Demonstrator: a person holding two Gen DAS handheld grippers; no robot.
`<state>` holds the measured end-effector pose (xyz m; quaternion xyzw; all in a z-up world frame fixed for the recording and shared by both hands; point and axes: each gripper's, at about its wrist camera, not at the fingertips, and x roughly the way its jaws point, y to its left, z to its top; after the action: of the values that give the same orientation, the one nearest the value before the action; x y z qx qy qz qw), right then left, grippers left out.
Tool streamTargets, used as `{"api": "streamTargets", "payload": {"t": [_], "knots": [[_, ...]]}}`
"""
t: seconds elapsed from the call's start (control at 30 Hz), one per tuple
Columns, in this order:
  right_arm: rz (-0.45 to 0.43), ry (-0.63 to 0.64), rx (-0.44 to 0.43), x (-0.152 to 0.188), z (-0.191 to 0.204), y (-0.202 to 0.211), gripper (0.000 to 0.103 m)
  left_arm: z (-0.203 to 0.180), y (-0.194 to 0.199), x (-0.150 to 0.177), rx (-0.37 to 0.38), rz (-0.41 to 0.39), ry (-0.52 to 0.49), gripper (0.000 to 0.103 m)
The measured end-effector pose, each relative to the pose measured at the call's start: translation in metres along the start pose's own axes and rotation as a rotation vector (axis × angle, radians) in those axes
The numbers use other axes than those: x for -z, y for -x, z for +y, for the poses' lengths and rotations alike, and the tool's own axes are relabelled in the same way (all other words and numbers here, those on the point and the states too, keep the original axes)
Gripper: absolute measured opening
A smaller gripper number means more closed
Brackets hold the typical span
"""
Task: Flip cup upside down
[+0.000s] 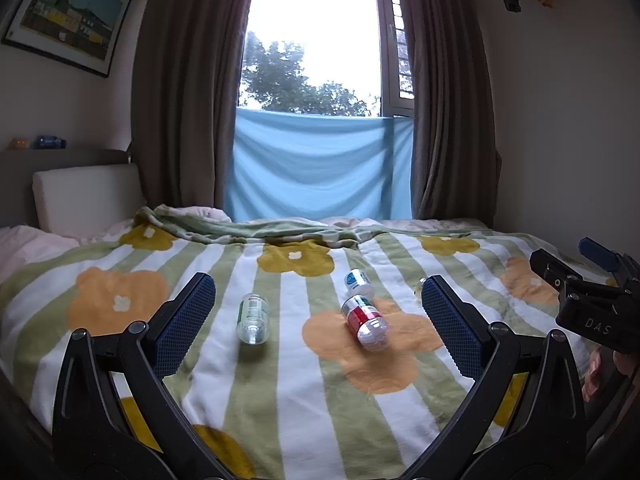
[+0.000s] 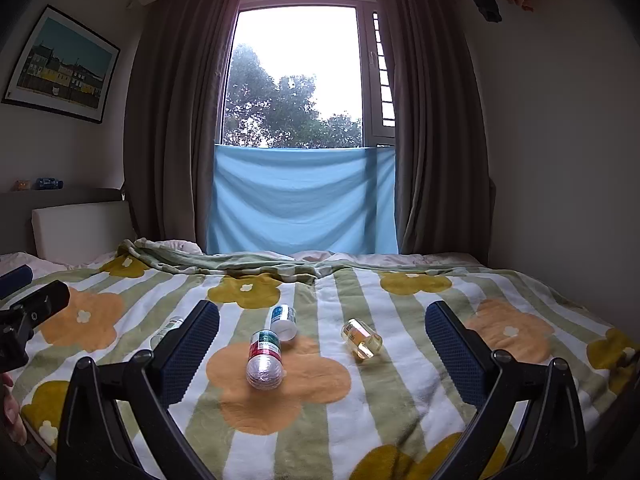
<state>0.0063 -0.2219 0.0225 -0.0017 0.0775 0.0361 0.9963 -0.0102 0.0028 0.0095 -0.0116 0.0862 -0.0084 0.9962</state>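
Observation:
Several small clear plastic cups lie on their sides on the flowered blanket (image 1: 304,380). One has a green label (image 1: 253,318), one a red label (image 1: 365,322), one a blue label (image 1: 358,282). The right wrist view shows the red one (image 2: 265,360), the blue one (image 2: 283,321), a yellowish one (image 2: 361,338) and the green one (image 2: 168,330) half hidden behind a finger. My left gripper (image 1: 318,320) is open and empty above the blanket, short of the cups. My right gripper (image 2: 322,346) is open and empty too; it shows at the right edge of the left view (image 1: 592,300).
The bed fills the lower half of both views, with a folded blanket ridge (image 1: 256,228) at the far side. Behind it hang brown curtains (image 1: 180,100) and a blue sheet (image 1: 320,168) under the window. A white headboard cushion (image 1: 84,196) stands at the left.

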Motion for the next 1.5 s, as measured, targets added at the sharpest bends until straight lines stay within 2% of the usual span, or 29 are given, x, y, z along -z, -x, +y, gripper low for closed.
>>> {"api": "streamTargets", "payload": {"t": [1.5], "knots": [[-0.001, -0.004, -0.001, -0.0035, -0.0005, 0.0010, 0.103, -0.0051, 0.0008, -0.0037, 0.014, 0.004, 0.001, 0.103]]}}
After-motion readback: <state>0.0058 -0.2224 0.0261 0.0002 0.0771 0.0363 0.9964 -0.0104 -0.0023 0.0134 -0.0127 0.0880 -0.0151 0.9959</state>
